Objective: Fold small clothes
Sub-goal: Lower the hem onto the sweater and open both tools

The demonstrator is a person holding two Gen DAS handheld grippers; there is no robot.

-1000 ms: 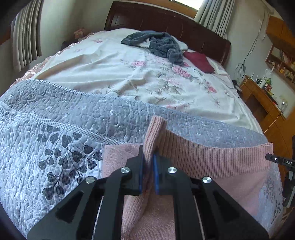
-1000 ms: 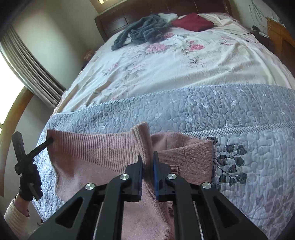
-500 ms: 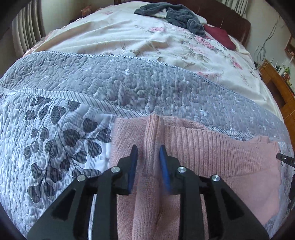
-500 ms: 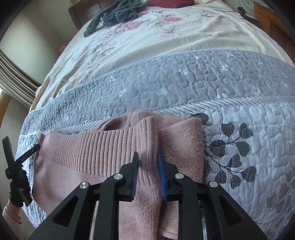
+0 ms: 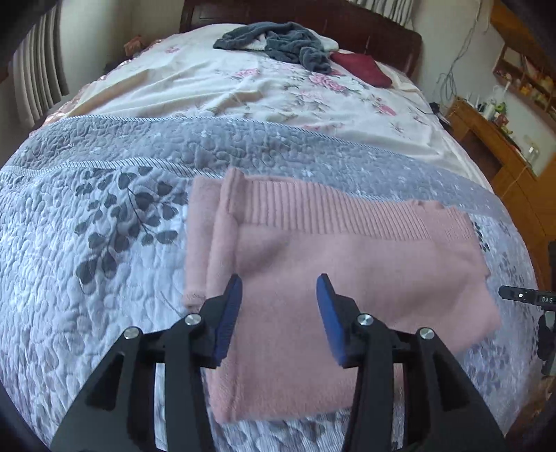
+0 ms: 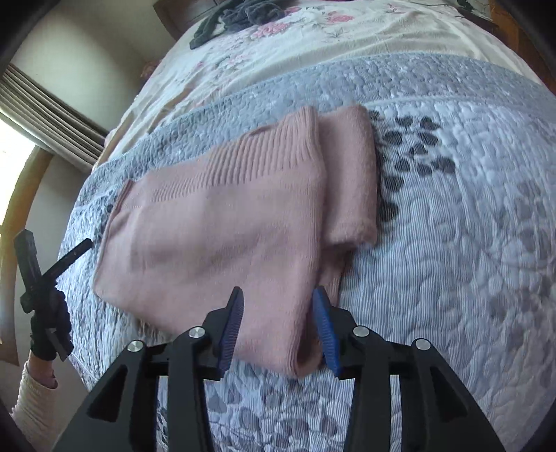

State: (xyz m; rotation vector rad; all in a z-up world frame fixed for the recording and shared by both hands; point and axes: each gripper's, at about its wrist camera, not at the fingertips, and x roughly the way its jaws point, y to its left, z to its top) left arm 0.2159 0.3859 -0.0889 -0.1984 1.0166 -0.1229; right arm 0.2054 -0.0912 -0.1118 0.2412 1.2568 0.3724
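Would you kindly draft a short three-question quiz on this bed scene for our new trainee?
1. True or false: the left hand-held gripper is shut on the pink sweater.
2. The sweater lies on which cover? A) the floral sheet B) the grey quilt C) a bare mattress
3. Fill in: near the headboard, beside the dark grey clothes, lies a dark ___ garment.

Key: 1 false, since both it and the right hand-held gripper are open; 2 B; 3 red.
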